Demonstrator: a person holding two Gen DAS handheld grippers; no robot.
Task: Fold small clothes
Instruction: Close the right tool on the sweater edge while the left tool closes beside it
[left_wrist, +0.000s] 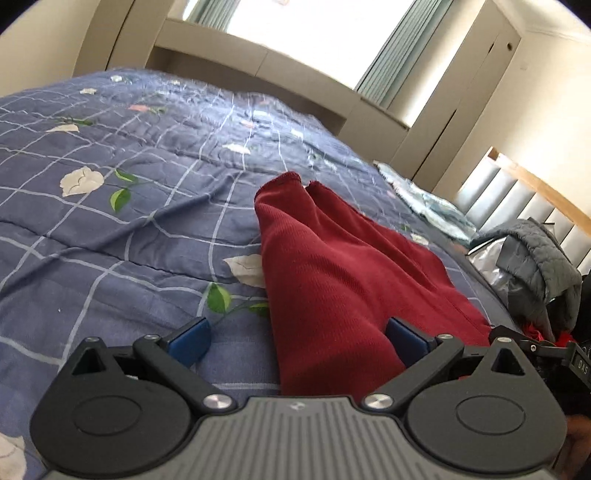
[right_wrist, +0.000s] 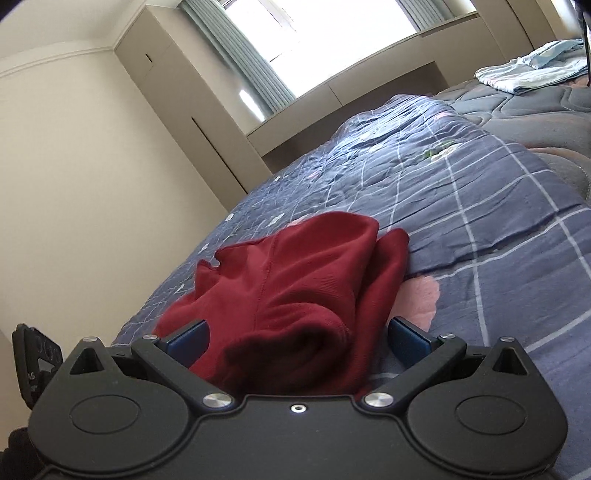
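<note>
Garment: a small dark-red ribbed knit piece (left_wrist: 332, 266) lies on the bed's blue checked quilt (left_wrist: 110, 229), lower centre to lower right of the left wrist view; its exact kind cannot be told.
Look of it: matte, soft and limp — two narrow hemmed ends point toward the upper middle of the left view, and a seam runs down its middle in the right wrist view (right_wrist: 295, 280), where the near edge is bunched into a thick roll.
Left hand-held gripper (left_wrist: 295, 339): fingers spread wide, holding nothing; the cloth's near end lies between the blue pads, closer to the right-hand one.
Right hand-held gripper (right_wrist: 299, 336): likewise spread, straddling the bunched edge at the bottom centre of its frame.
Why so placed: both sit low at the garment's near edge, one toward each side — probably so each can pinch a corner and carry it over in a fold.
Surroundings: a grey quilted jacket (left_wrist: 539, 266) lies at the right edge of the left view; pale blue folded fabric (right_wrist: 528, 70) rests in the upper right of the right view, well apart from the red piece.
</note>
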